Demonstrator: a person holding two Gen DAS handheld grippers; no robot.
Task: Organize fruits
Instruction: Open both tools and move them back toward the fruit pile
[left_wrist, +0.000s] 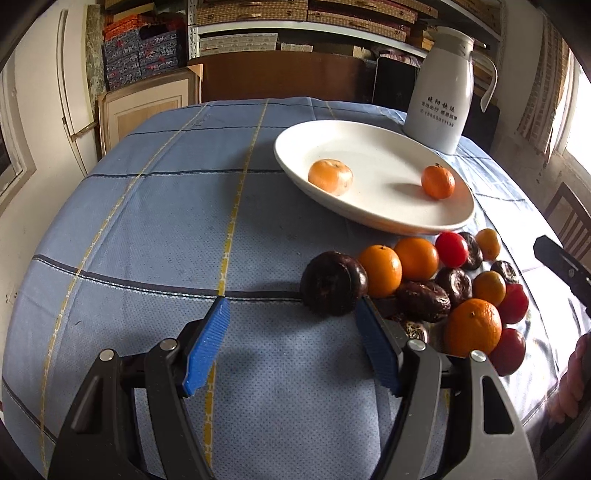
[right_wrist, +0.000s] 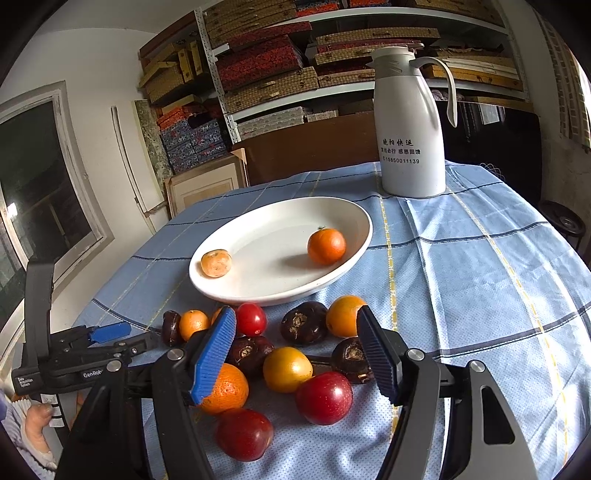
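- Left gripper (left_wrist: 291, 325) hovers low over the blue checked cloth (left_wrist: 166, 221) on the counter, jaws released and wide apart, nothing between them.
- Just ahead of its right pad sits a dark brown fruit (left_wrist: 333, 283), at the near-left edge of the pile.
- Right gripper (right_wrist: 295, 343) hangs above the fruit pile (right_wrist: 280, 354), jaws spread wide, gripping nothing.
- The pile lies on the cloth just in front of the white plate (right_wrist: 258, 288): oranges, red fruits and dark brown ones, bunched and touching.
- Between the right jaws shows a yellow-orange fruit (right_wrist: 287, 368), with a red one (right_wrist: 324, 398) just nearer.
- On the plate, 2 oranges: a pale one (right_wrist: 216, 263) by the left rim, a brighter one (right_wrist: 326, 246) to the right, well apart.
- A white jug (right_wrist: 412, 125) stands upright behind the plate.
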